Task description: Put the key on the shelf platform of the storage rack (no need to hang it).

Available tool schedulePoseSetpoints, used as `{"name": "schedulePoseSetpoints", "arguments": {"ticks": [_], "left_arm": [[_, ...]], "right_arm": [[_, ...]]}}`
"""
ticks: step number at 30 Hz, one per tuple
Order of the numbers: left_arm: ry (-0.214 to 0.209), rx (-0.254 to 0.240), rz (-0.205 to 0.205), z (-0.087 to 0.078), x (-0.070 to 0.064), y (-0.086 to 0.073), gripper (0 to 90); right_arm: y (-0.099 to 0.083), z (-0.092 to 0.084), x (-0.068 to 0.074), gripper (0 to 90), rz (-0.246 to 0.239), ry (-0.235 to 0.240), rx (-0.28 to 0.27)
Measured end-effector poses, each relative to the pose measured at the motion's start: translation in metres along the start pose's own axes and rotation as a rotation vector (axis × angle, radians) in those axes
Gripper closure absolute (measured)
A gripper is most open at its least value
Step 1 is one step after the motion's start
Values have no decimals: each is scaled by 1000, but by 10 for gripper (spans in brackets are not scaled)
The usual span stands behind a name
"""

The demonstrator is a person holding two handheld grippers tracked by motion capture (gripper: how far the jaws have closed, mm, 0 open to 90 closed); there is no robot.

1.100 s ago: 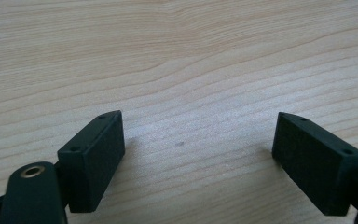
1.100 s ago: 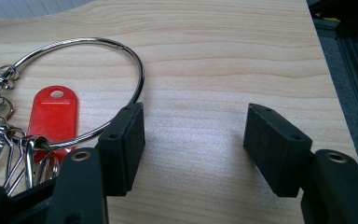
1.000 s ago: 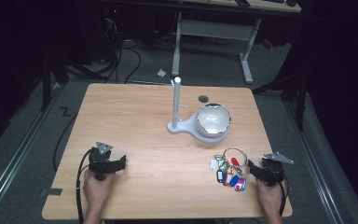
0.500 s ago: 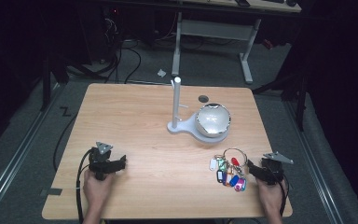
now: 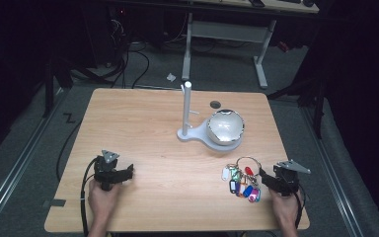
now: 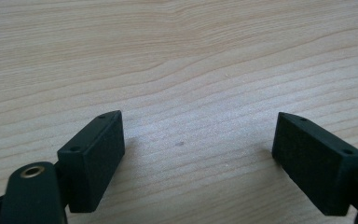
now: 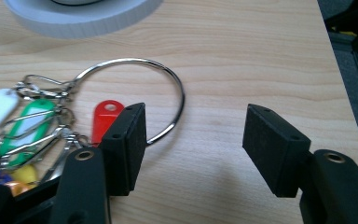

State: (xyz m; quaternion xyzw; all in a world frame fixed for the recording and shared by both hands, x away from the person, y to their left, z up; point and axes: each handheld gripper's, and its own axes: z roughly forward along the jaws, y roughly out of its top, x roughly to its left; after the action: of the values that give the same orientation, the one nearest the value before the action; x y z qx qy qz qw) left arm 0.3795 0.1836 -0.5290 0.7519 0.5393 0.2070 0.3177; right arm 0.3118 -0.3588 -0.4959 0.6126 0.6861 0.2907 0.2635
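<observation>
One key ring (image 5: 247, 162) carrying several coloured tags (image 5: 242, 182) is lying near the table's (image 5: 143, 123) right front corner. The right gripper (image 7: 193, 140) is hovering with jaws apart, its left jaw inside the ring. The left gripper (image 6: 198, 154), jaws apart, is resting over bare wood.

A light wooden table (image 5: 143, 123) stood on grey floor (image 5: 39, 148) in a dark room. Beyond its far edge stood a desk frame with pale metal legs (image 5: 261, 59); black cables (image 5: 133, 59) trailed at far left.
</observation>
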Motion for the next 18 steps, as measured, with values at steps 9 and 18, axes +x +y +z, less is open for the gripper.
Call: {"name": "schedulePoseSetpoints", "arguments": {"ticks": [9,18], "left_arm": [[0,0,0,0,0,0,172],[1,0,1,0,0,0,172]], "right_arm": [[4,-13,20,429,-31,65,-24],[1,-14,35,430,-66,102,-9]]}}
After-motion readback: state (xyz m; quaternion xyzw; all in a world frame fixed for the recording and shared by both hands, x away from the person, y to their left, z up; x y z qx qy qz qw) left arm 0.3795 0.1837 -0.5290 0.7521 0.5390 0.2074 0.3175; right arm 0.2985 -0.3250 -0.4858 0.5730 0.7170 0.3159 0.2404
